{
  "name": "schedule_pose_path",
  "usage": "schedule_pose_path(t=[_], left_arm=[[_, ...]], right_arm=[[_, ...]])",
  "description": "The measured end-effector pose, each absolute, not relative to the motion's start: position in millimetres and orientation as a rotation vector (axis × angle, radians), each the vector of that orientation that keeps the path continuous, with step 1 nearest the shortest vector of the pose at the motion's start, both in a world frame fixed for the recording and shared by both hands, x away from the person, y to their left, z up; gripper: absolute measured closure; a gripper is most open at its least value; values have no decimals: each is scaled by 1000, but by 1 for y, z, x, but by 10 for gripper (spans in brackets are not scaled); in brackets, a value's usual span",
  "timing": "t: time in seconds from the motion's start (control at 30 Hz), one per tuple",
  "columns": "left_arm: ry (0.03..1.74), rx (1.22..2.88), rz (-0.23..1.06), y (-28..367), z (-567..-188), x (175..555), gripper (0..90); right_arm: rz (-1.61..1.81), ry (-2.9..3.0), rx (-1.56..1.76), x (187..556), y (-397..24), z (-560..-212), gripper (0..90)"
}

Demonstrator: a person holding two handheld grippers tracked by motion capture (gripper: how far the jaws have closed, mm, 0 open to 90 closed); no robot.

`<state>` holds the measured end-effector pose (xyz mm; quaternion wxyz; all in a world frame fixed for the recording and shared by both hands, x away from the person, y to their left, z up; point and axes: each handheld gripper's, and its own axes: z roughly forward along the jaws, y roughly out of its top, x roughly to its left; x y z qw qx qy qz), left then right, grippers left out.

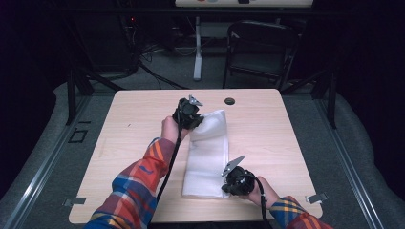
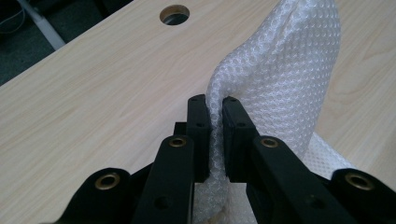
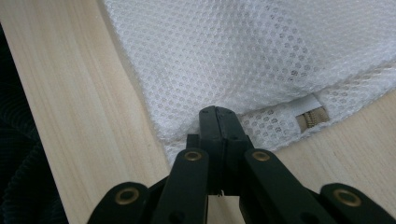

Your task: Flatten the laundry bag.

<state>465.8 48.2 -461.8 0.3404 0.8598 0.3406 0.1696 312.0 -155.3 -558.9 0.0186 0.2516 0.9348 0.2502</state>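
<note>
High view: the white mesh bag (image 1: 208,155) lies mid-table (image 1: 267,143), its far end lifted by the left gripper (image 1: 193,119), its near-right corner held by the right gripper (image 1: 228,187). A cable hole (image 1: 229,101) lies beyond, well apart.

Left gripper view: jaws clenched on a thin mesh fold (image 2: 275,79); pulling might slip it free.

Right gripper view: jaws clamped on the hem beside the zipper end (image 3: 312,118), which could snag.

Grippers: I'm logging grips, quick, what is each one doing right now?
Left gripper: closed on a raised fold of the white mesh bag.
Right gripper: closed on the bag's edge, near its zipper end.
</note>
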Motion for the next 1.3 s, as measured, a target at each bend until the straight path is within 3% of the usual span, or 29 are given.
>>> schedule_pose_path(t=[1.1,1.2,1.3], left_arm=[[998,2224,551,33,-483,514,799],[1015,2212,551,33,-482,517,728],[1020,2198,543,34,-478,519,548]], right_arm=[[773,2927,781,312,-157,-558,900],[773,2936,778,313,-157,-558,900],[787,2931,786,313,-157,-559,900]])
